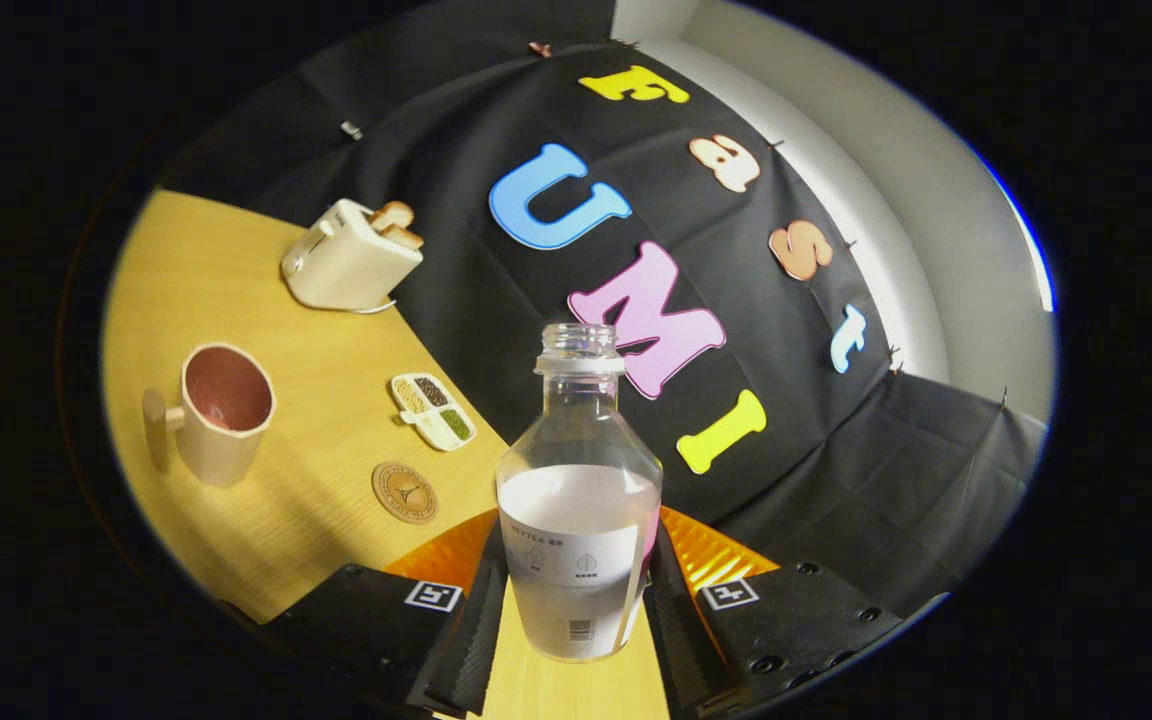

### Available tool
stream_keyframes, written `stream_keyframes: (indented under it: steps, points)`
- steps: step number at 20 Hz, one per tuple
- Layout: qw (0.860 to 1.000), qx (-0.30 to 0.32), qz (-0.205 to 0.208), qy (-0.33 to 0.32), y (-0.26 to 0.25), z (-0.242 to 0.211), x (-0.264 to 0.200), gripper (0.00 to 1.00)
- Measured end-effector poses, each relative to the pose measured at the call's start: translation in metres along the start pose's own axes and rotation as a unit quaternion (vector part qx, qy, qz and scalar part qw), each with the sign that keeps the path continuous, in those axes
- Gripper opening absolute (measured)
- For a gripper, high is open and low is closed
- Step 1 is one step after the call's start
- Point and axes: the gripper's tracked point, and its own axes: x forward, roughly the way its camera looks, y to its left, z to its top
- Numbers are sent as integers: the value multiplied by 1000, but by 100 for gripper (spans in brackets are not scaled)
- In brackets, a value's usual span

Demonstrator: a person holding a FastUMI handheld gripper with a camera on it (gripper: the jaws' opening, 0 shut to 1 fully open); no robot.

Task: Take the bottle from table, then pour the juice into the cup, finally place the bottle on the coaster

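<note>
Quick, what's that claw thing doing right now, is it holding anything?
Gripper: shut on the bottle, a finger pressed on each side; bottle looks lifted off the table.

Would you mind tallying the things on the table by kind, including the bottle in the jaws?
Bottle, gripped between the gripper jaws: 1
Cup: 1
Coaster: 1
Toaster: 1
Divided dish: 1
Total: 5

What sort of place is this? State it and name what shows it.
Likely a staged kitchen tabletop in a booth, not a real kitchen: a wooden table backed by black cloth, with a toaster, cup and coaster. The gripper is shut on the bottle.
</note>
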Motion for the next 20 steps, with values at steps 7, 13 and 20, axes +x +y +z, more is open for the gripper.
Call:
stream_keyframes:
  steps: [7,13,20]
  points:
    - [996,-88,23,-22,40,19,2,71]
    - [983,-175,43,-42,75,28,3,71]
    - [964,-253,67,-41,104,23,4,71]
